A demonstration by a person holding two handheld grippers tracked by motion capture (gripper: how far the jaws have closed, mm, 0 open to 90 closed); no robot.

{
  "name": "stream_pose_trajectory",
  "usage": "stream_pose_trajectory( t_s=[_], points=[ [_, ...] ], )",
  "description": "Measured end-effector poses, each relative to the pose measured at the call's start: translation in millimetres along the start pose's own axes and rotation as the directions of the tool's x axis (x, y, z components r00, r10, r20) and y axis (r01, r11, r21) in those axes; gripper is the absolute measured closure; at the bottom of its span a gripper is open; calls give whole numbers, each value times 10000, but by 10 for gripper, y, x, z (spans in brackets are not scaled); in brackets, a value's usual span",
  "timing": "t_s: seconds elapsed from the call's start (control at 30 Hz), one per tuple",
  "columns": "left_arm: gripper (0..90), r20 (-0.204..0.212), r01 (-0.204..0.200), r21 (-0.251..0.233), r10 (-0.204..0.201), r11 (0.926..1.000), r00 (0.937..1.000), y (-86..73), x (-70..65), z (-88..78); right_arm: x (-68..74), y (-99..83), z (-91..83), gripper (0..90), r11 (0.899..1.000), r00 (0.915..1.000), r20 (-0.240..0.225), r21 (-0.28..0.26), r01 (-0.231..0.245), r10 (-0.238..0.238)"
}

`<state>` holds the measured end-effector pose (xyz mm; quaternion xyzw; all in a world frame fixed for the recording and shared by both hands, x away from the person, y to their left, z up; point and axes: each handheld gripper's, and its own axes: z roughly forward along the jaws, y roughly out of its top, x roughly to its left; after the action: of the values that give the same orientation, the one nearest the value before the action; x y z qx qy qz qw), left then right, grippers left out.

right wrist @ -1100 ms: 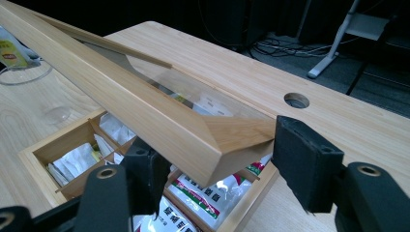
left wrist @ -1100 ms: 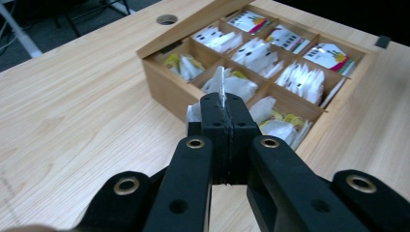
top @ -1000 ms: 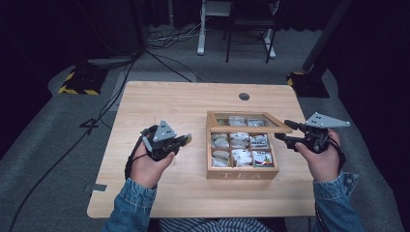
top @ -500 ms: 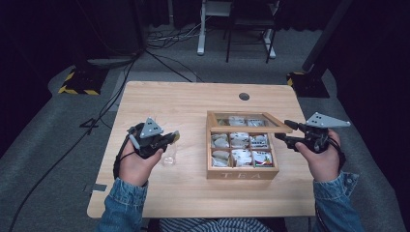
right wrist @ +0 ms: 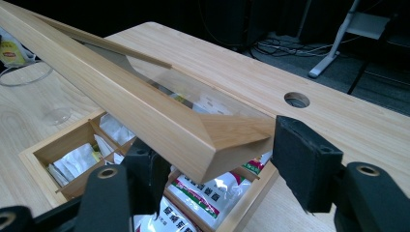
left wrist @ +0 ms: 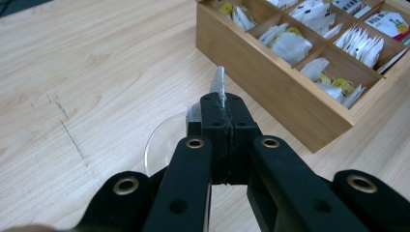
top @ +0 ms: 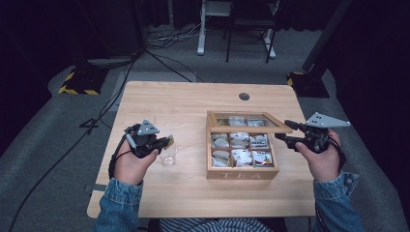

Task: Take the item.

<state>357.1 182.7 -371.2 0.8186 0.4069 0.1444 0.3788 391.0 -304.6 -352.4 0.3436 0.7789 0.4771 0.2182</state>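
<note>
Black jaws of the left gripper (left wrist: 220, 104) are pressed together on a tea bag (left wrist: 218, 84), light and soft, above the glass cup (top: 168, 153). The right gripper (right wrist: 212, 159), jaws apart, props the tea box's lid (right wrist: 145, 113).

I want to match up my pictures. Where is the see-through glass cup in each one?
High view: the glass cup stands on the table, left of the tea box.
Left gripper view: low in the middle, behind the jaws.
Right gripper view: far left edge.
Shared landmark: the tea box.
</note>
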Motion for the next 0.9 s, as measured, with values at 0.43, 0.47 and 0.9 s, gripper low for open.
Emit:
stream_pose_trajectory(
  t_s=[0.43,0.47,0.9],
  points=[
    [887,-75,2,803,4,9968,10000,-60,75,114,-4,-5,5,399,10000,10000,-7,19,-8,8],
    [886,-75,2,803,4,9968,10000,-60,75,114,-4,-5,5,399,10000,10000,-7,19,-8,8],
    [886,46,75,1212,-81,9926,10000,-105,92,245,-8,-12,14,399,10000,10000,-15,64,-27,27]
  ],
)
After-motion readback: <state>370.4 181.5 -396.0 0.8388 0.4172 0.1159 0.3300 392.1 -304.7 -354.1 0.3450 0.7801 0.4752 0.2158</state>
